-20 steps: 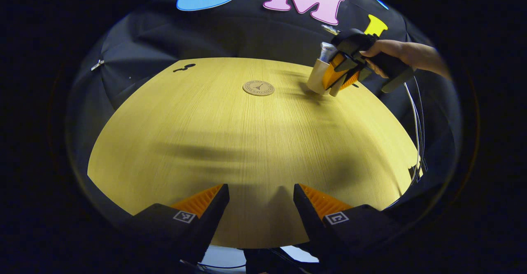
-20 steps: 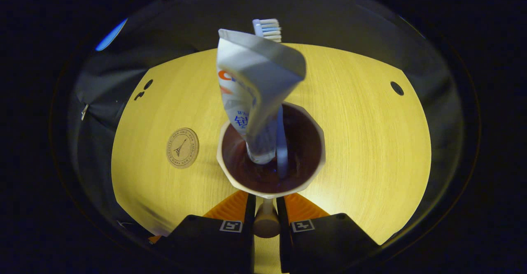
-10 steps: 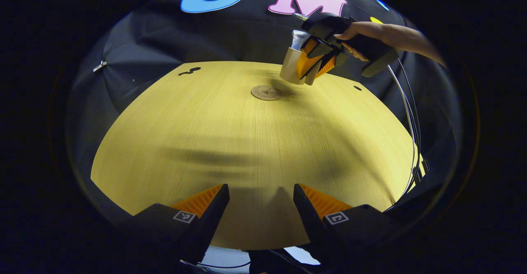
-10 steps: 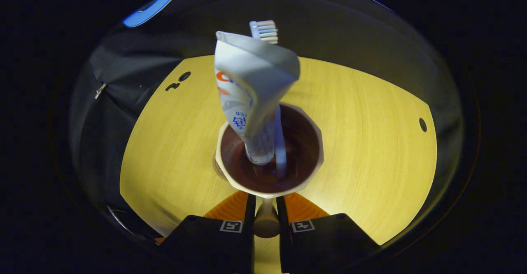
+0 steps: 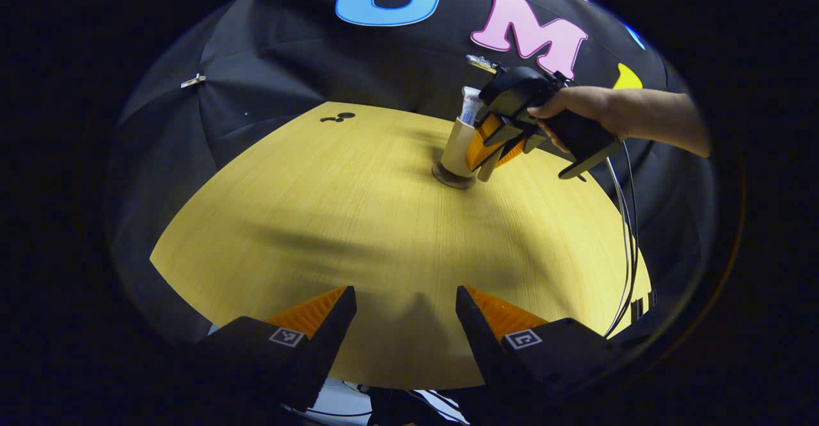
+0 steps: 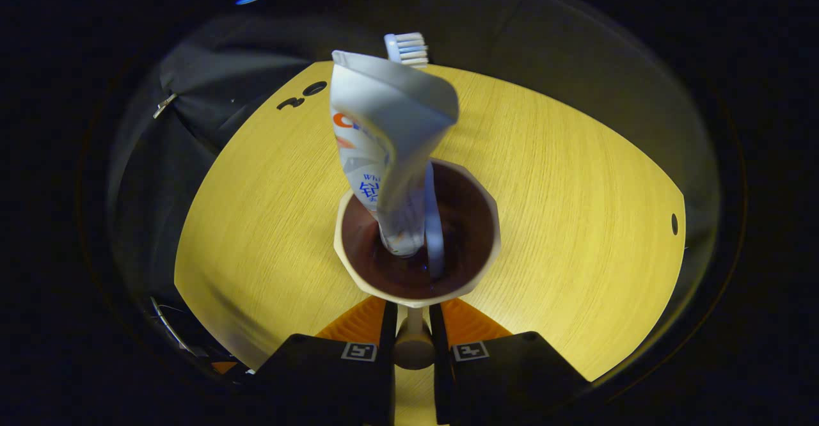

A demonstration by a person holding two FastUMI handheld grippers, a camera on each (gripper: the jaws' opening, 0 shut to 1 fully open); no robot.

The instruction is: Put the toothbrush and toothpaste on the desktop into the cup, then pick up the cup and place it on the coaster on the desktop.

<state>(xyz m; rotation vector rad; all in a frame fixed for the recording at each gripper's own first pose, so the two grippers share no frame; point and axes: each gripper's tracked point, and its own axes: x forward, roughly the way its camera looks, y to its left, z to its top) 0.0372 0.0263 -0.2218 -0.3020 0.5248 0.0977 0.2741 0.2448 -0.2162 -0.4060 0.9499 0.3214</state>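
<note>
A beige cup (image 5: 457,148) stands upright right over the round coaster (image 5: 452,176) at the table's far side; whether it touches the coaster I cannot tell. My right gripper (image 5: 484,158) holds it from the right. In the right gripper view I look down into the cup (image 6: 416,298), which is dark inside. A white toothpaste tube (image 6: 384,132) and a toothbrush (image 6: 407,48) stand in it. My right gripper (image 6: 413,336) is shut on the cup's handle (image 6: 413,347). The cup hides the coaster here. My left gripper (image 5: 406,323) hangs open over the table's near edge.
The yellow wooden round table (image 5: 333,221) carries nothing else. A person's hand (image 5: 576,103) holds the right gripper, and cables (image 5: 624,234) trail from it down the table's right side. Small holes (image 6: 674,224) mark the tabletop near its rim.
The right gripper carried the cup left from the table's far right, lifted it, and lowered it onto the coaster's spot. The left gripper stayed open and turned slightly.
</note>
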